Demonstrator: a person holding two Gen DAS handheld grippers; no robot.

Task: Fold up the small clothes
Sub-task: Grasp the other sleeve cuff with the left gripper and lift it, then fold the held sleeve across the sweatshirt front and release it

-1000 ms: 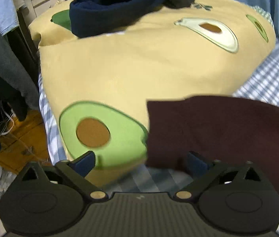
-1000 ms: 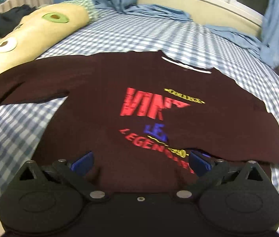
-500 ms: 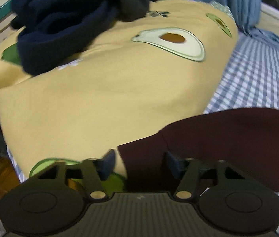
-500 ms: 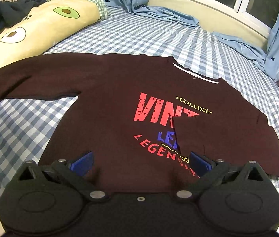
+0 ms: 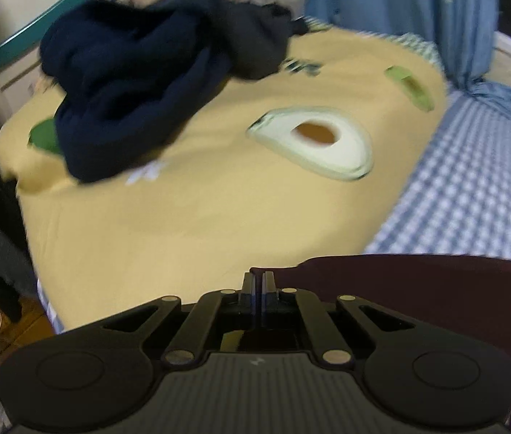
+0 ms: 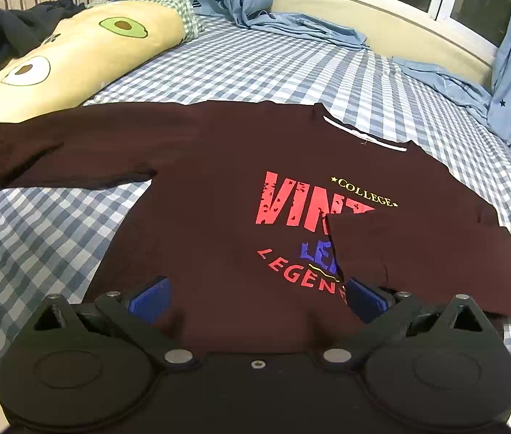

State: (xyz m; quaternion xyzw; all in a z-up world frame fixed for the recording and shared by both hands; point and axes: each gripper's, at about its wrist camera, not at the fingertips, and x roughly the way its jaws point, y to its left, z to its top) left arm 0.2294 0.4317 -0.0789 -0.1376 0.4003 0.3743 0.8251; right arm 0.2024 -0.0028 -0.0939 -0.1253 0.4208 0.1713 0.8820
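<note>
Sleeve-folding stage on this one. The maroon long-sleeve shirt (image 6: 219,195) lies face up on the blue checked bedsheet (image 6: 262,68), print showing, and the sleeve on the right of my right camera's view is already folded in over the chest, covering part of the lettering. The other sleeve (image 6: 56,144) stretches out toward the avocado body pillow (image 6: 74,54), its cuff end touching the pillow's edge.

My left gripper (image 5: 257,282) has its jaws pressed together, and the cuff fabric (image 5: 418,289) sits right at the tips, so I read it as pinching the cuff. That view is blurry, so I can't see how deep the bite is. My right gripper (image 6: 257,296) hangs spread wide over the hem, touching nothing as far as I can tell.

Next move as I see it: carry the cuff up and across the chest to mirror the folded sleeve, keeping it clear of the pillow. The thin pinch could slip mid-swing.
</note>
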